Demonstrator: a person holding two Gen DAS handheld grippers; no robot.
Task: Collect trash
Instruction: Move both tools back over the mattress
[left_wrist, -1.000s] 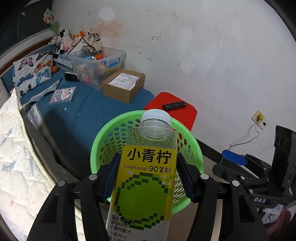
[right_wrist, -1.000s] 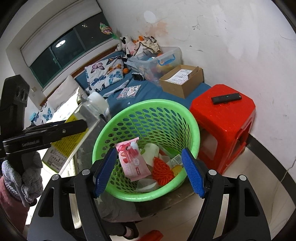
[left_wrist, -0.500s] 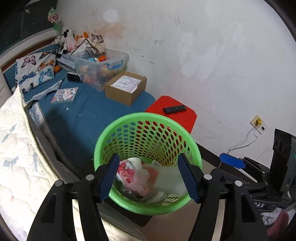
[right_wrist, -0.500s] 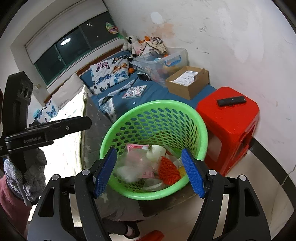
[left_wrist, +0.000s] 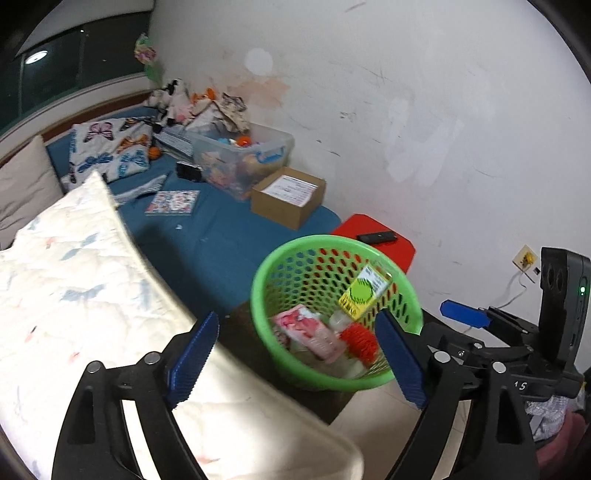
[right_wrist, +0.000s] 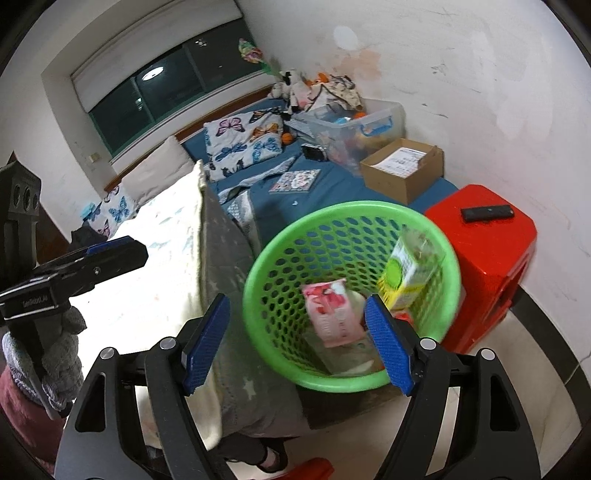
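Note:
A green perforated basket (left_wrist: 280, 258) stands by the bed; it also shows in the right wrist view (right_wrist: 295, 229). A yellow-labelled Calamansi juice bottle (left_wrist: 364, 293) leans inside it against the far wall, also seen in the right wrist view (right_wrist: 406, 275), beside a pink packet (left_wrist: 310, 328) and a red-orange net (left_wrist: 360, 339). My left gripper (left_wrist: 295, 365) is open and empty, above the basket's near-left side. My right gripper (right_wrist: 295, 343) is open and empty, over the basket's near rim. The left gripper (right_wrist: 110, 251) shows in the right wrist view, the right gripper (left_wrist: 465, 314) in the left wrist view.
A red stool (right_wrist: 487, 236) with a black remote (right_wrist: 487, 213) stands right of the basket. The blue bed (left_wrist: 207, 236) carries a cardboard box (left_wrist: 288, 197), a clear bin (left_wrist: 243, 158), a booklet (left_wrist: 171, 202) and pillows. A white quilt (left_wrist: 74, 280) lies at the near left.
My left gripper let go of the juice bottle, which dropped into the basket. The left gripper then drew back and to the left; the right gripper shifted slightly left.

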